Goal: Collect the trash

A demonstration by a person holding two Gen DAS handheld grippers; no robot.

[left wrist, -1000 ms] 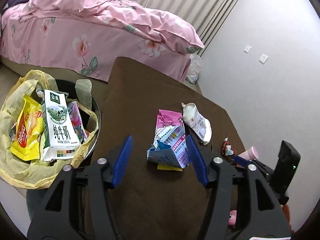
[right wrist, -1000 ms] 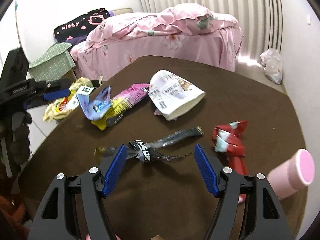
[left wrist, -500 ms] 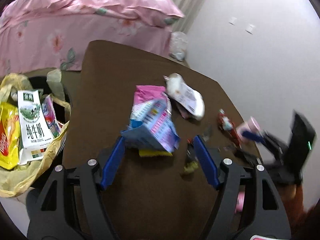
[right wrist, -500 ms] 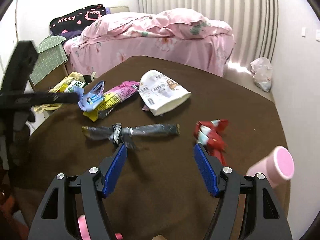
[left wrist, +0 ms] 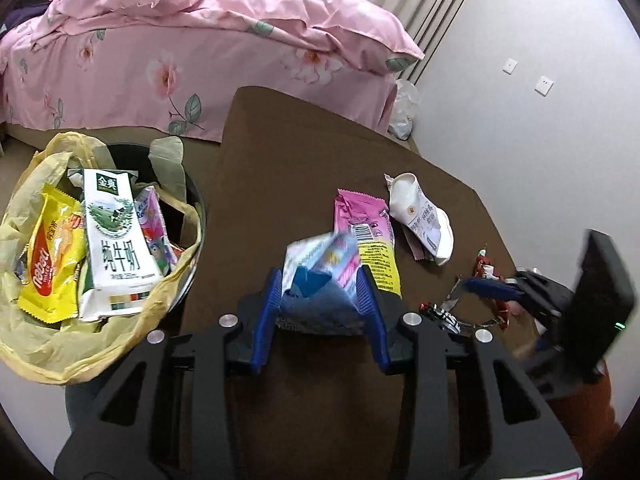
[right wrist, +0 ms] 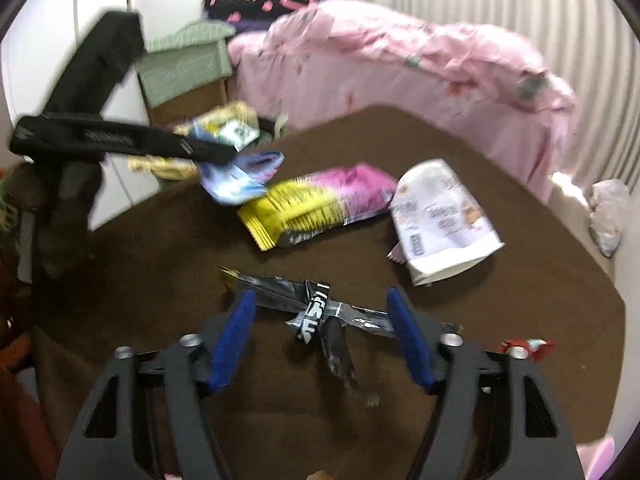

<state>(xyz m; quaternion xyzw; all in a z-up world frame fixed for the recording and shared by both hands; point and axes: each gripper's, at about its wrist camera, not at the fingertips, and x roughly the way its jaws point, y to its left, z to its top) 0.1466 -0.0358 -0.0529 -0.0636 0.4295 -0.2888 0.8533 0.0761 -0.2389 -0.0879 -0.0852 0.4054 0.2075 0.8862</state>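
Left claw [left wrist: 320,292] just closing, pads clamped on crumpled blue-and-white wrapper [left wrist: 320,276], lifted above brown desk [left wrist: 280,168]. Right claw [right wrist: 322,316] also just closing, half narrowed, straddling twisted black wrapper [right wrist: 316,308] flat on desk; contact with pads unclear. Pink-and-yellow packet [right wrist: 320,204], white pouch [right wrist: 440,220] beyond. Lined bin [left wrist: 24,320] left of desk.

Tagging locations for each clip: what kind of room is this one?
Most likely a home bedroom: a bed with pink flowered bedding, pleated curtains behind it, and a lined trash bin beside a brown table strewn with snack wrappers.
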